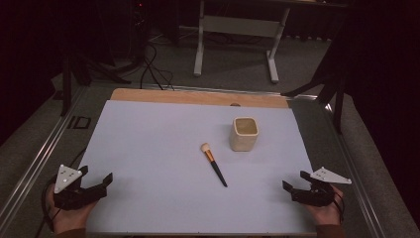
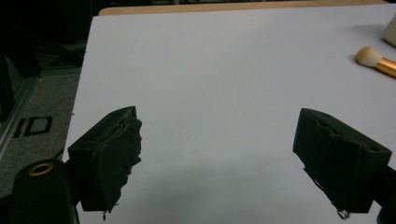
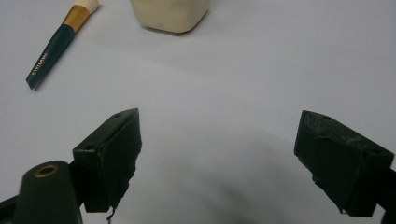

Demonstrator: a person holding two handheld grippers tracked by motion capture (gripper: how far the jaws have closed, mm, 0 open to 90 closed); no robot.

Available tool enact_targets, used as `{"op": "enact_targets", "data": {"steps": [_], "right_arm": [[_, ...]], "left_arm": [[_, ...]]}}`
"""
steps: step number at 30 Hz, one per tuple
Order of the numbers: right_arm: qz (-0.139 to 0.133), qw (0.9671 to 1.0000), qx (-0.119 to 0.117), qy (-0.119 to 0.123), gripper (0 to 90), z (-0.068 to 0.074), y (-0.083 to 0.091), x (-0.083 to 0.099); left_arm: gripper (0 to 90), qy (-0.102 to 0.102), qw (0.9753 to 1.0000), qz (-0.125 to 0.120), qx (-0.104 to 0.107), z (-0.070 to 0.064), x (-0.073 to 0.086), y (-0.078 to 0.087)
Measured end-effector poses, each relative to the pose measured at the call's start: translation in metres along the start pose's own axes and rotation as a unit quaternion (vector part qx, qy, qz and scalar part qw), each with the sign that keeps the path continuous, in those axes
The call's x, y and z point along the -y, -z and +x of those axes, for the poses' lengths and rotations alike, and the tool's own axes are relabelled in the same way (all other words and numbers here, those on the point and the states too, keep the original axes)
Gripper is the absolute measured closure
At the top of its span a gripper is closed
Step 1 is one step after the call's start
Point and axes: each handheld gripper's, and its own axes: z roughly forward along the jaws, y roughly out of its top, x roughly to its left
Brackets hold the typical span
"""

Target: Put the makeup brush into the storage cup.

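A: Where is everything sitting right now?

B: The makeup brush (image 1: 214, 164) is lying flat mid-surface, bristles pointing away, just beside the cream cup (image 1: 244, 134) but apart from it; the left claw (image 1: 96, 182) and right claw (image 1: 293, 181) are resting at the near corners, both spread wide and gripping nothing.

A: So which step is this?

B: Looks like the start, nothing is being approached; next, probably, the right claw is reaching for the dark handle; it needs lining up across it.

A white sheet (image 1: 163, 163) covers most of a wooden tabletop (image 1: 198, 96), whose far edge shows bare. Beyond it, on grey carpet (image 1: 237, 64), stand the white legs of another table (image 1: 200, 44) beside loose black cables (image 1: 153, 69)
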Motion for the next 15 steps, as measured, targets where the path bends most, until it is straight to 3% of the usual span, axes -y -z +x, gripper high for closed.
{"op": "enact_targets", "data": {"steps": [15], "right_arm": [[-0.004,1.0,-0.005,0.004,14.9,0.0062,-0.0004,-0.004]], "left_arm": [[11.1,-0.006,0.9999,0.002,-0.011,-0.0027,-0.0014,0.0]]}}
